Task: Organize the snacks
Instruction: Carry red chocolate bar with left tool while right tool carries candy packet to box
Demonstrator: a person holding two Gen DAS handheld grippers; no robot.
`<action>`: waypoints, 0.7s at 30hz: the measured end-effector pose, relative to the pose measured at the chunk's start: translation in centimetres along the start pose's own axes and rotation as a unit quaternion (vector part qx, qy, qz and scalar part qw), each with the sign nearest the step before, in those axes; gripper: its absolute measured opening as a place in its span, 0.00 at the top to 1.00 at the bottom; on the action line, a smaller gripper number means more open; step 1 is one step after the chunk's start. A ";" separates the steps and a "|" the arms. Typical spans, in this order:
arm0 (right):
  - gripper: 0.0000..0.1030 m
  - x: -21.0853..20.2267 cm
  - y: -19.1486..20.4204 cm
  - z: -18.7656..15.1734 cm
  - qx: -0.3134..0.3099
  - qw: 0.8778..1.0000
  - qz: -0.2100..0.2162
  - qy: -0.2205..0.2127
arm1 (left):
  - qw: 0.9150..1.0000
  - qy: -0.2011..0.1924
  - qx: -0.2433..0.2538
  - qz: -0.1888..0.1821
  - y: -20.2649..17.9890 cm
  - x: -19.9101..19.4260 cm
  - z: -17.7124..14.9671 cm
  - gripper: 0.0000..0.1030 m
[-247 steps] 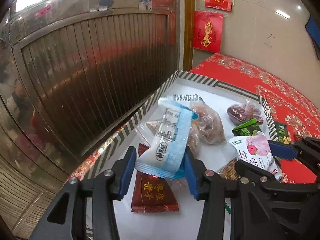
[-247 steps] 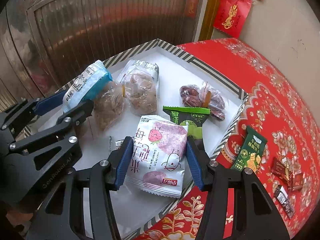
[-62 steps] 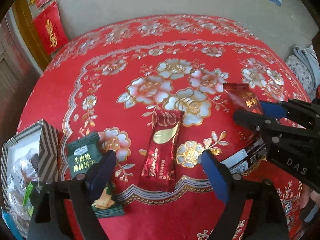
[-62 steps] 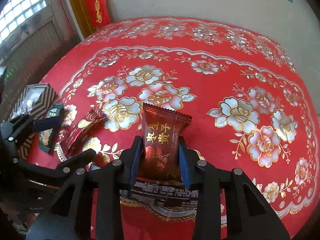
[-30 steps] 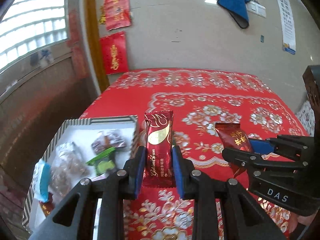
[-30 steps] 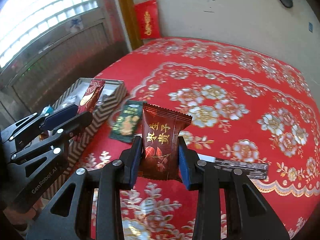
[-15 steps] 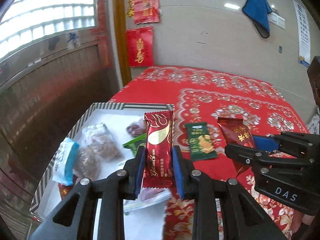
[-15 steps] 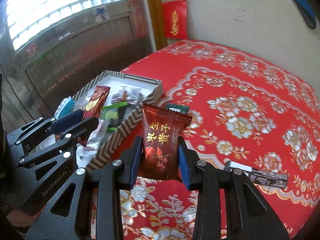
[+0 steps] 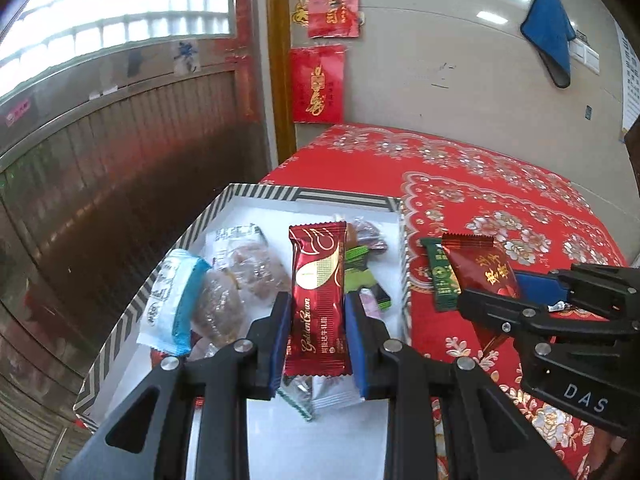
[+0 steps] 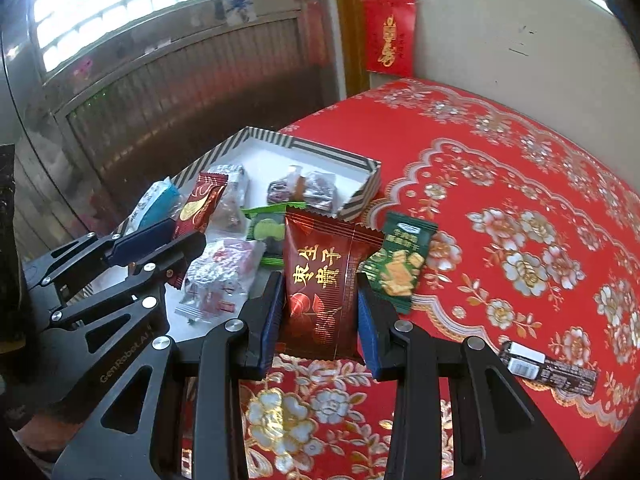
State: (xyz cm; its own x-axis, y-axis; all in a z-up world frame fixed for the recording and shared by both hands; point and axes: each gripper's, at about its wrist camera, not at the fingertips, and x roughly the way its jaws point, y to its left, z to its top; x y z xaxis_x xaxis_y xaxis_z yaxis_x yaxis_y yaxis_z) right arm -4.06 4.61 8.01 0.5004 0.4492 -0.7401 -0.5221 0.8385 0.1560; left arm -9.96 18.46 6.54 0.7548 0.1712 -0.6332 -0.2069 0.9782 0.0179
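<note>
A glossy red tablecloth (image 10: pixel 520 184) with gold flowers covers the table. At its ten o'clock edge sits a shallow striped cardboard box (image 9: pixel 256 191), white inside. The left gripper (image 9: pixel 316 316) clamps a slim foil bar (image 9: pixel 318 300) above crinkly packets in the box. The right gripper (image 10: pixel 318 312) pinches a dark red pillow-shaped packet (image 10: pixel 324 280) by the box's four o'clock side.

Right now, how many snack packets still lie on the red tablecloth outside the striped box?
2: a dark green biscuit packet just right of the striped box, and a black bar near the cloth's front edge. Others may be hidden behind the grippers.
</note>
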 end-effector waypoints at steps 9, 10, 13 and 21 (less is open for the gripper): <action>0.67 1.5 2.4 0.7 -0.021 1.000 0.014 0.012 | 1.000 0.008 -0.021 0.014 2.4 0.1 -0.9 0.72; 0.67 1.8 2.6 0.8 -0.023 1.000 0.016 0.015 | 1.000 0.008 -0.024 0.016 2.7 0.0 -1.0 0.72; 0.67 2.5 3.4 1.0 -0.029 0.999 0.021 0.021 | 0.999 0.009 -0.030 0.022 3.5 0.0 -1.3 0.72; 0.67 4.7 5.4 1.5 -0.044 0.998 0.032 0.039 | 0.999 0.014 -0.041 0.030 4.9 0.1 -1.9 0.72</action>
State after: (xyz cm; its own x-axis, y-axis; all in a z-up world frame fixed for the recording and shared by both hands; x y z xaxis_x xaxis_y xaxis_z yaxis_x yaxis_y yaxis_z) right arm -3.49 11.75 6.40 0.4098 0.4733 -0.7798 -0.6115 0.7769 0.1501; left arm -12.08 23.01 5.07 0.7214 0.2255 -0.6548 -0.3032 0.9529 -0.0058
